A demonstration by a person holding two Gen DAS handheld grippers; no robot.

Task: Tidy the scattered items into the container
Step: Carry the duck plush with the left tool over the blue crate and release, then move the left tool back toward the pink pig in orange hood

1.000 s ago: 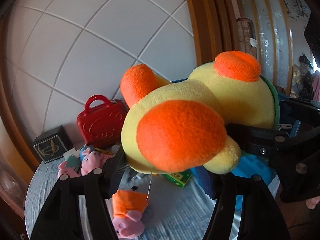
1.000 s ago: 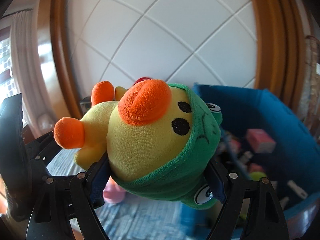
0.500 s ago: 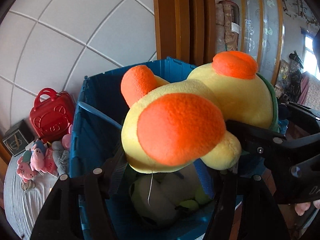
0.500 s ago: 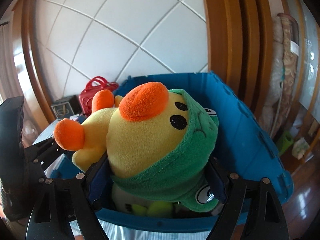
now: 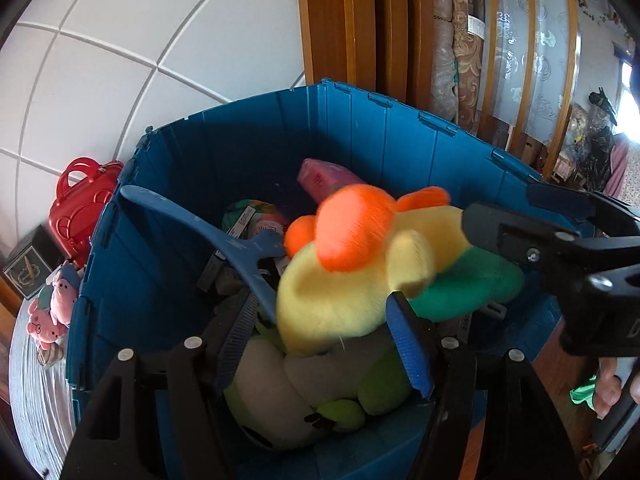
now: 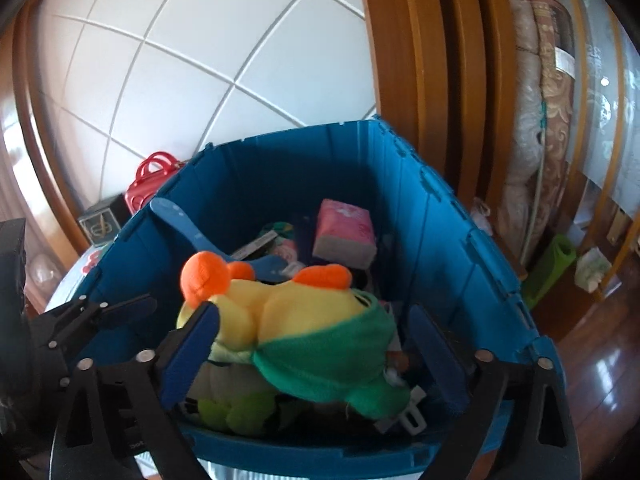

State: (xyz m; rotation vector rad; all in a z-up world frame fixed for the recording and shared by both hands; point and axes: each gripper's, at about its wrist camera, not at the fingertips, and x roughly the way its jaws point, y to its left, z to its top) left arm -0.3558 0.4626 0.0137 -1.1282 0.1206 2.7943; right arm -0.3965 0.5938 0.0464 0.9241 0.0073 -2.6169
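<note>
My right gripper (image 6: 312, 340) has just been opening, and its blue pads now stand wide with the yellow duck plush (image 6: 280, 320) between them but clear of both, so it has hold of nothing. The duck, in its green hood, lies tilted on top of the other toys inside the blue container (image 6: 460, 248), orange feet toward the far left. My left gripper (image 5: 324, 340) is about half open; the duck's yellow body (image 5: 340, 292) sits between its pads, blurred, close against the right pad (image 5: 408, 344), but I cannot tell whether they press it. Below the duck lies a white and green plush (image 5: 280, 392). A pink pack (image 6: 344, 236) rests near the far wall. Left of the container stand a red toy case (image 5: 80, 212) and pink pig plushes (image 5: 52, 312).
</note>
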